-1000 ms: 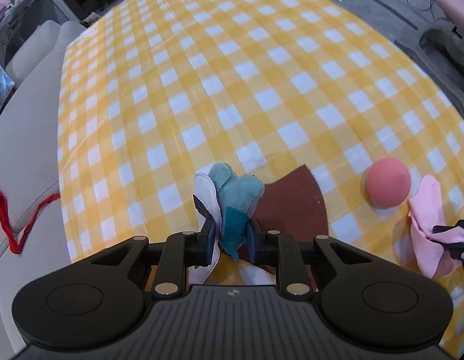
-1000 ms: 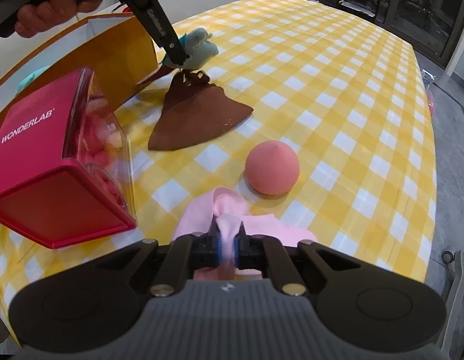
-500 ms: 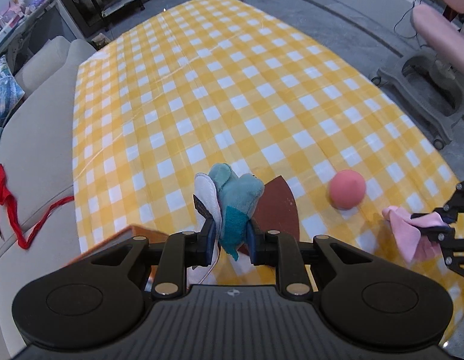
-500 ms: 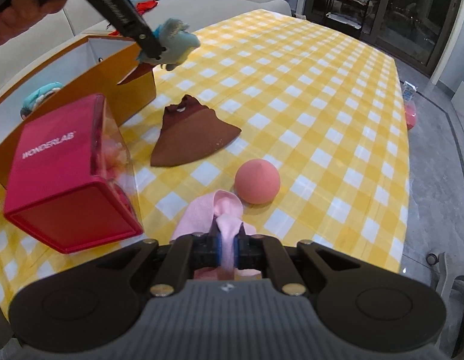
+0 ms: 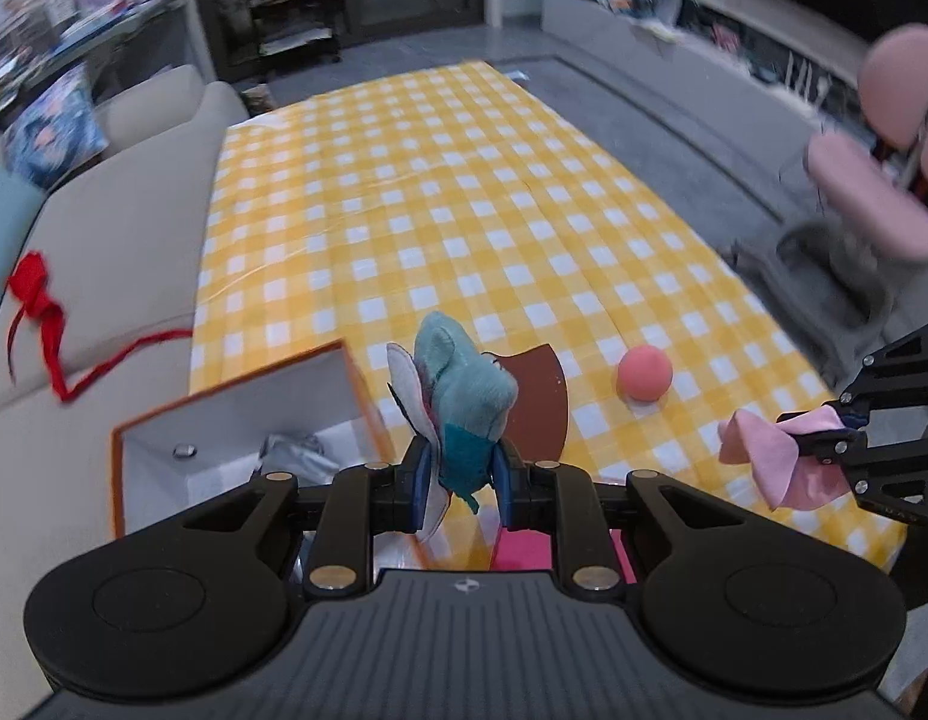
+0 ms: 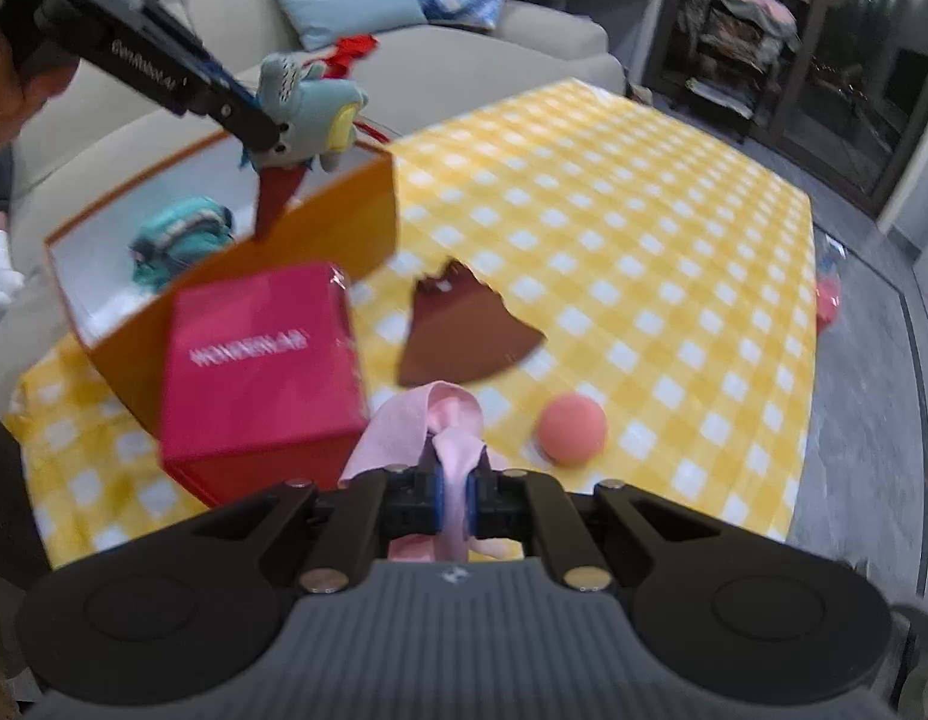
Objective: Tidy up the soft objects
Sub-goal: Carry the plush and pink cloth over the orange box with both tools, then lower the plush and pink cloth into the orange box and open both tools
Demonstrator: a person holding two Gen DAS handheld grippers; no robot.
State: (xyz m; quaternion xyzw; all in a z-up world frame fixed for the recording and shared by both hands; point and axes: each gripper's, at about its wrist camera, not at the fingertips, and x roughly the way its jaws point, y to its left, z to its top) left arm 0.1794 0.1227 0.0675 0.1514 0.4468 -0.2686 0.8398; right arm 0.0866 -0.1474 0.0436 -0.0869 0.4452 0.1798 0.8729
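Observation:
My left gripper (image 5: 461,480) is shut on a blue plush toy (image 5: 464,402) and holds it in the air by the near wall of an open orange box (image 5: 236,396); both also show in the right wrist view, the toy (image 6: 308,114) above the box (image 6: 338,228). My right gripper (image 6: 455,501) is shut on a pink cloth (image 6: 440,426), lifted off the table; the cloth also shows in the left wrist view (image 5: 770,456). A brown felt piece (image 6: 464,330) and a pink ball (image 6: 572,429) lie on the yellow checked tablecloth (image 6: 644,228).
A red box marked WONDERLAB (image 6: 260,360) stands next to the orange box. A teal item (image 6: 182,234) lies inside the orange box. A beige sofa (image 5: 104,252) with a red ribbon (image 5: 50,324) runs along the table's left. A pink chair (image 5: 872,192) stands right.
Both grippers have risen. The left one carried the plush back toward the orange box. The right one lifted the pink cloth off the table.

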